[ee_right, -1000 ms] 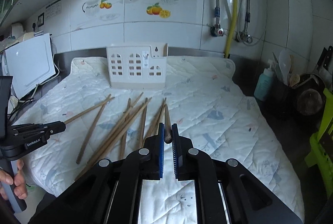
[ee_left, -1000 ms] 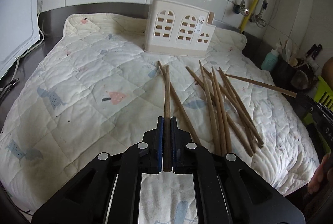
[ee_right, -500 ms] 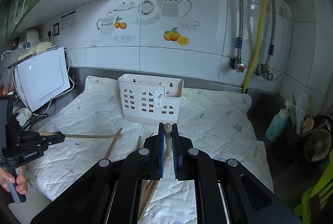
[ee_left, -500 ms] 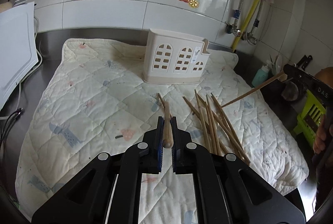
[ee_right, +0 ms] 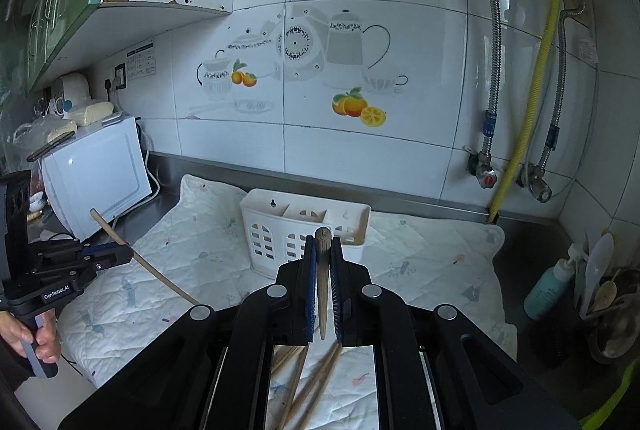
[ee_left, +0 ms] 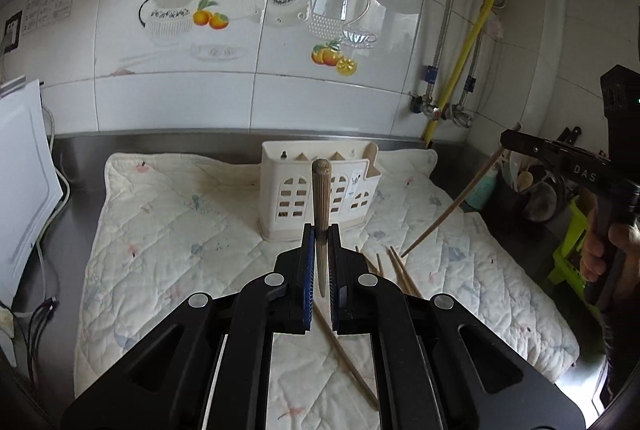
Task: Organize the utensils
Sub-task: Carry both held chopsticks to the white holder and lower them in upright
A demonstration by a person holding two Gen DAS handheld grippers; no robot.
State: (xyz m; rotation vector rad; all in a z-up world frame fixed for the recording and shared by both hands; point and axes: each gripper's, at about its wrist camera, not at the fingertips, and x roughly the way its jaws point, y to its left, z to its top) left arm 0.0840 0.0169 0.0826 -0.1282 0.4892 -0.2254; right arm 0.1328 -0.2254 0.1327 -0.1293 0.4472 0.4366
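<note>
I've got one chopstick (ee_left: 321, 214) clamped in the L gripper (ee_left: 321, 262) and another stick (ee_right: 322, 278) in the R gripper (ee_right: 322, 286), both jaws narrow, both sticks raised over the mat (ee_left: 168, 214). They look light, stiff, smooth wood, prob. apt to swivel; each is pinched nr one end, w/ thick ends up. Rack (ee_left: 320, 190) stands upright at the mat's back, slots open on top. More loose sticks (ee_right: 308, 382) lie below. Soap bottle (ee_right: 548, 286) and microwave (ee_right: 96, 170) sit well off to the sides; nothing blocks the rack.
</note>
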